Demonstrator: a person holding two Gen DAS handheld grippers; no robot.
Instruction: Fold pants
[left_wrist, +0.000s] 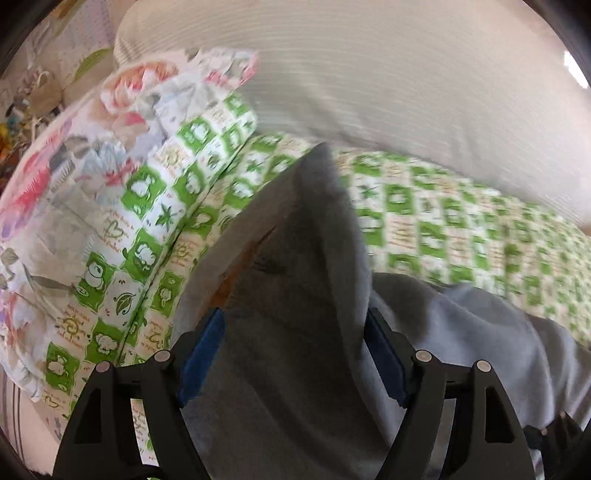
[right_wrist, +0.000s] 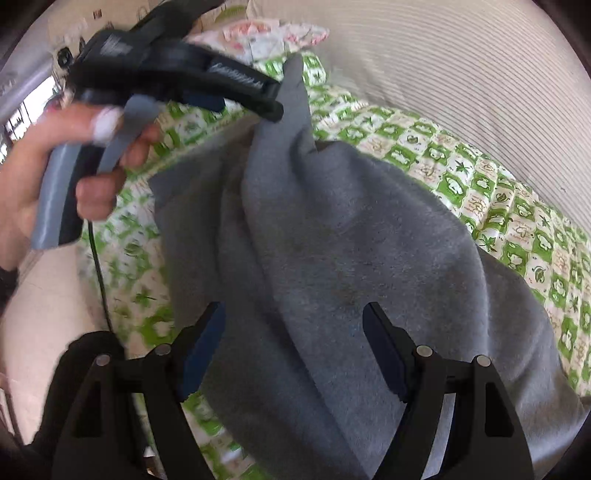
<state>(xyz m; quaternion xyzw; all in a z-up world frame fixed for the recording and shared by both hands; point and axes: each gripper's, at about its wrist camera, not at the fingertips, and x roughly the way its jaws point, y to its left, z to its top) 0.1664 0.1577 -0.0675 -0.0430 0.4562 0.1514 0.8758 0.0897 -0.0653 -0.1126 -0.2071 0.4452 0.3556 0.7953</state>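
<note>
The grey pants (left_wrist: 295, 295) lie bunched on a bed with a green and white checked sheet (left_wrist: 443, 229). In the left wrist view my left gripper (left_wrist: 293, 332) has its jaws wide apart with a raised fold of the pants between them, not pinched. In the right wrist view the left gripper (right_wrist: 273, 99) sits against a lifted peak of the pants (right_wrist: 332, 240), held in a hand (right_wrist: 55, 155). My right gripper (right_wrist: 293, 328) is open, jaws apart over the pants, which pass between the fingers unpinched.
A floral quilt (left_wrist: 74, 166) is piled at the left of the bed. A white ribbed wall or headboard (left_wrist: 406, 74) runs behind the bed. A black cable (right_wrist: 98, 273) hangs from the left gripper over the bed edge.
</note>
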